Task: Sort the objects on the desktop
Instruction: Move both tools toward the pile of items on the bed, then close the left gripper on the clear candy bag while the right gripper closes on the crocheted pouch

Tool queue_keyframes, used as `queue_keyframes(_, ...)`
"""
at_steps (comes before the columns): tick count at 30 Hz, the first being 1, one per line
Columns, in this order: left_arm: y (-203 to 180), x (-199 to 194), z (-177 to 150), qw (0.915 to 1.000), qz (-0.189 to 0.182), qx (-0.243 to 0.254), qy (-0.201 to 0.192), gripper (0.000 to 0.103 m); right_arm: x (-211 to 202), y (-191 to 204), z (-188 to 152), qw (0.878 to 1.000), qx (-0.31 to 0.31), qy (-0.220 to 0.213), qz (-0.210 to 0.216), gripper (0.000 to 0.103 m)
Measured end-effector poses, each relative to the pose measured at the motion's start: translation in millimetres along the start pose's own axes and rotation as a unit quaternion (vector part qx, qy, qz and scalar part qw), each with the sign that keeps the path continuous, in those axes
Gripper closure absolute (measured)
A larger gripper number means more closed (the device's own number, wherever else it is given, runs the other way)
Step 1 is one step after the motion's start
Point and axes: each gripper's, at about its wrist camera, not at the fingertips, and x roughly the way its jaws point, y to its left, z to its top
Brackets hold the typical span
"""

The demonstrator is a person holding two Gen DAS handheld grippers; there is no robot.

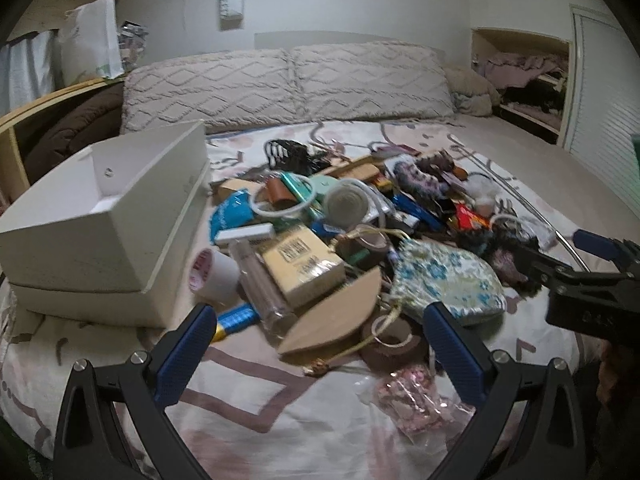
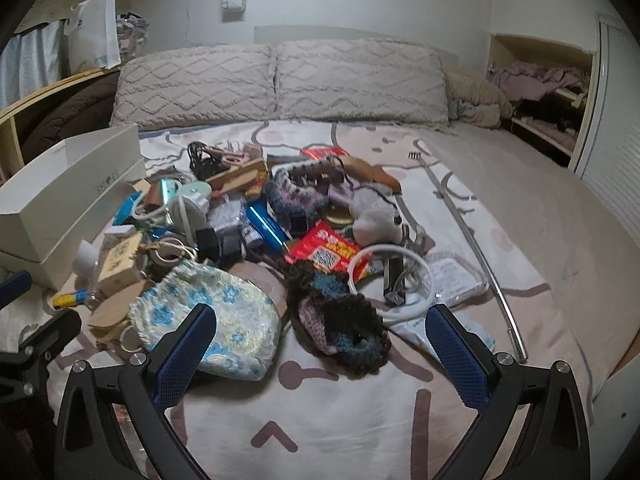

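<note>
Both tongs hover empty above the near edge of the heap on the patterned bedspread. The right gripper has its jaws spread wide, and the left gripper is spread just as wide, neither pinching anything.

Nearest to the right gripper lies the crocheted scrunchie, dark yarn with blue and mauve bands, soft and lumpy, its long axis running from near right to far left. It sits straight ahead between the blue pads, so I judge the right hand the better placed for it. Just to its left, touching it, is the floral drawstring pouch, a shiny woven fabric, plump and rounded. That pouch sits to the right of the left gripper's line, while a brown card semicircle, flat and stiff, lies directly ahead of the left one.

Further in, the heap holds a white cable loop, a red foil packet and a small yellowish carton. At far left stands the white open box, rigid card, stacked on a second one; it looks the likely place for sorted things. A thin metal rod runs near to far along the right side of the heap
</note>
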Motion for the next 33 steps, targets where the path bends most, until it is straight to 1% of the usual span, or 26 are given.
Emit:
queue_keyframes(5, -11.6, 11.8, -9.2, 0.9996, -0.017, 0.013, 0.020, 0.000, 11.5, -8.6, -7.0, 1.000, 0.016, 0.020, 0.005, 0.000)
queue_keyframes(9, -18.8, 19.6, -15.9, 0.9986, -0.034, 0.015, 0.038, 0.000, 22.4, -14.9, -12.7, 0.999, 0.021, 0.033, -0.004, 0.000)
queue_keyframes(12, -21.9, 23.8, -21.3, 0.9980, -0.039, 0.016, 0.047, 0.000, 29.9, -18.0, -16.8, 0.999, 0.019, 0.042, -0.015, 0.000)
queue_keyframes(19, -25.1, 33.4, -35.6, 0.9961, -0.050, 0.015, 0.071, 0.000, 44.4, -22.6, -30.7, 0.997, 0.018, 0.067, -0.013, 0.000)
queue_keyframes(22, -25.1, 39.7, -42.3, 0.9949, -0.051, 0.012, 0.086, 0.000, 52.4, -24.6, -35.4, 0.996, 0.026, 0.081, -0.001, 0.000)
queue_keyframes(24, -24.5, 42.5, -45.8, 0.9944, -0.054, 0.007, 0.091, 0.000, 53.1, -25.9, -35.7, 0.996, 0.030, 0.082, 0.003, 0.000)
queue_keyframes(28, -24.9, 42.5, -49.1, 0.9947, -0.054, 0.004, 0.087, 0.000, 55.4, -26.7, -37.1, 0.996, 0.040, 0.082, 0.005, 0.000)
queue_keyframes(33, -21.0, 46.4, -53.2, 0.9937, -0.061, -0.011, 0.093, 0.000, 54.2, -28.3, -41.1, 0.996, 0.058, 0.069, 0.005, 0.000)
